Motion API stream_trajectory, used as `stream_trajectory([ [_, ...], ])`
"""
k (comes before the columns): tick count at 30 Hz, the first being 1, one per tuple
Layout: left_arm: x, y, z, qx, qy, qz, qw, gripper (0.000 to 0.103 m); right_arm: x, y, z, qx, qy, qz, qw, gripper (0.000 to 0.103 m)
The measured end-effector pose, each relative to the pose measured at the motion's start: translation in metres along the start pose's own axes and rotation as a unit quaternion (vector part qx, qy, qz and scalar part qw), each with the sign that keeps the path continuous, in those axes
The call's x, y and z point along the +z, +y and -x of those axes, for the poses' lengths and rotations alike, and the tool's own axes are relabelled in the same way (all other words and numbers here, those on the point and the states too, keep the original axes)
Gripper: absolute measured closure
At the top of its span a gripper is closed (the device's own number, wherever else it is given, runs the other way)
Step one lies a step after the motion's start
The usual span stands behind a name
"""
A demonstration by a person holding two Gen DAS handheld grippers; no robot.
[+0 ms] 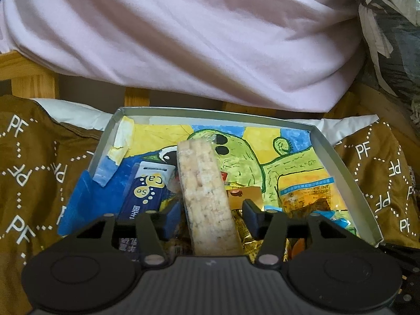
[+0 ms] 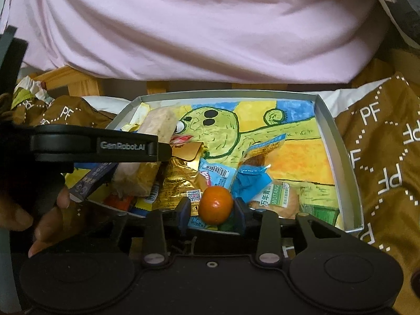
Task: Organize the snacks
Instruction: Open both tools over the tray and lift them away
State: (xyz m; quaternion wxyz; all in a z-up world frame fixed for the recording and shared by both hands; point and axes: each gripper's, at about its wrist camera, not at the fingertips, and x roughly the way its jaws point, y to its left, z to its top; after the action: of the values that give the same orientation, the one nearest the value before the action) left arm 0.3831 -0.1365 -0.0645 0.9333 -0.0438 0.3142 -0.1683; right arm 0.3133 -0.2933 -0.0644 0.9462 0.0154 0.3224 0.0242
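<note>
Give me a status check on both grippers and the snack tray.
Left gripper open, fingers either side of the rice cracker pack, not pinching. Right gripper shut on small orange. Tray crowded with wrappers on near side.

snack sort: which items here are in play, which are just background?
In play:
- rice cracker bar, between the open left gripper fingers
- orange, pinched in the right gripper
- snack packets
- blue Ca box
- tray with the painted lining

Background:
- pink sheet
- brown PF cloth
- wooden frame
</note>
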Motion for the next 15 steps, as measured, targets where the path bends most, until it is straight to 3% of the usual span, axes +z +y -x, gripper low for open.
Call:
stream_trajectory([
  [11,0.005,0.003,0.032,0.027,-0.020,-0.003,0.9994,0.014,0.001,-0.003,0.017,0.002,-0.015,-0.017,1.000,0.026],
  [15,0.004,0.002,0.052,0.048,-0.038,-0.019,0.9980,0.004,0.002,-0.007,0.028,0.008,-0.026,-0.034,0.999,0.018],
])
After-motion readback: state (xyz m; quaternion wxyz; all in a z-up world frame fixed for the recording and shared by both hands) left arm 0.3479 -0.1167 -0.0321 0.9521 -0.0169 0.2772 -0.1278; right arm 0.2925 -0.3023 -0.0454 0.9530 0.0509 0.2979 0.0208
